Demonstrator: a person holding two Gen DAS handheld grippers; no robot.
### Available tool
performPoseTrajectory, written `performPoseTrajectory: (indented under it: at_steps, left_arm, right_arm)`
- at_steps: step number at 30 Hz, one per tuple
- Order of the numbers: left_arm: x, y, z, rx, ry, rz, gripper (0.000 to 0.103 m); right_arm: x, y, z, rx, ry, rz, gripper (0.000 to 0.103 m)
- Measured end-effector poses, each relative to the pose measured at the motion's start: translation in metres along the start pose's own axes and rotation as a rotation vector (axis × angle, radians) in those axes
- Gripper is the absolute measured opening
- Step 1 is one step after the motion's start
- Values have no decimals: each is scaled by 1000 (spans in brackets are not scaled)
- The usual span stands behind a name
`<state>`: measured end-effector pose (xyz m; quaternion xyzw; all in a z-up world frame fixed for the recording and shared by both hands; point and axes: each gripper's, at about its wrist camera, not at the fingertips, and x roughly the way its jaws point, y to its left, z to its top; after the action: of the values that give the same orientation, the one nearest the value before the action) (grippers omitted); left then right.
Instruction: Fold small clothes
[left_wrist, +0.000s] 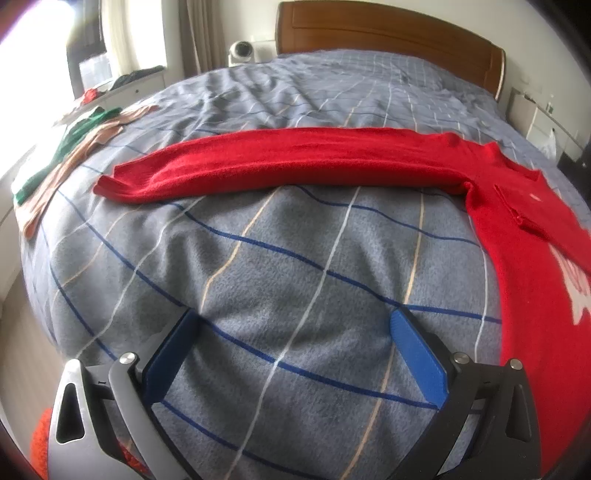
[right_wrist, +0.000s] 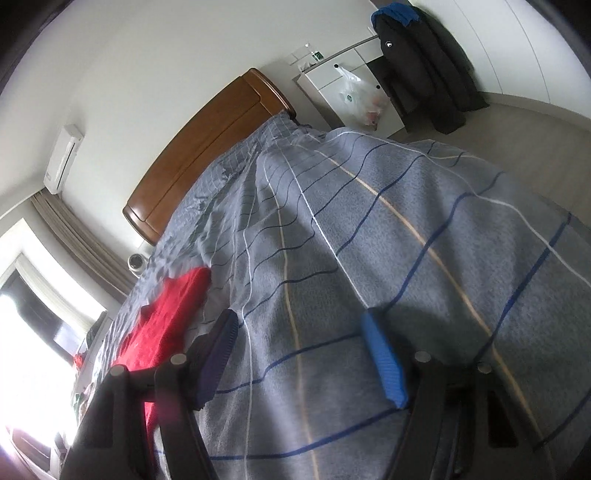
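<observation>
At the left edge of the bed (left_wrist: 295, 88), in the left wrist view, a green garment (left_wrist: 79, 129) and a beige garment (left_wrist: 74, 158) lie side by side, touching. To their right a red sweater (left_wrist: 295, 158) is spread flat on the grey checked blanket (left_wrist: 295, 266), one long sleeve stretched across the bed towards the left edge, its body running down along the right side of the view with a white pattern on it. The left gripper (left_wrist: 293, 325) hovers over bare blanket nearer than the sleeve, its blue pads wide apart with nothing between them; the sweater's body lies just right of its right finger. A wooden headboard (left_wrist: 391, 40) stands at the far end of the bed.

In the right wrist view the red sweater (right_wrist: 166, 325) shows left of the right gripper (right_wrist: 299, 325), partly behind its left finger. This gripper also stands wide, only blanket (right_wrist: 406, 240) between its pads. A dark coat (right_wrist: 424, 66) hangs near a white cabinet (right_wrist: 332, 85) beyond the bed's right side.
</observation>
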<state>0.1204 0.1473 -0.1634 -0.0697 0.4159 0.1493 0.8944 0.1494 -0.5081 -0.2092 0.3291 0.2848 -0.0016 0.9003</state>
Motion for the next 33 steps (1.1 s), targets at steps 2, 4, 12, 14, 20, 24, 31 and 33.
performPoseTrajectory:
  at_steps: [2, 4, 12, 14, 20, 24, 31, 33]
  left_arm:
    - [1, 0, 1, -2, 3, -2, 103]
    - [1, 1, 1, -1, 5, -4, 103]
    - [2, 3, 1, 0, 12, -12, 103]
    - [1, 2, 0, 0, 10, -9, 103]
    - [1, 2, -1, 2, 8, -5, 103]
    - [1, 1, -1, 2, 8, -4, 103]
    - [1, 1, -1, 3, 8, -4, 103]
    - [1, 1, -1, 3, 8, -4, 103]
  right_arm:
    - [0, 1, -1, -6, 1, -10, 69]
    - [0, 1, -1, -7, 2, -13, 69]
    - [3, 1, -1, -13, 11, -26, 70]
    - [3, 1, -2, -14, 13, -28, 70]
    - [3, 1, -2, -14, 13, -29, 70]
    - [3, 1, -3, -16, 14, -32, 70]
    - [4, 1, -4, -20, 17, -39, 70]
    - [4, 1, -4, -20, 17, -39, 70]
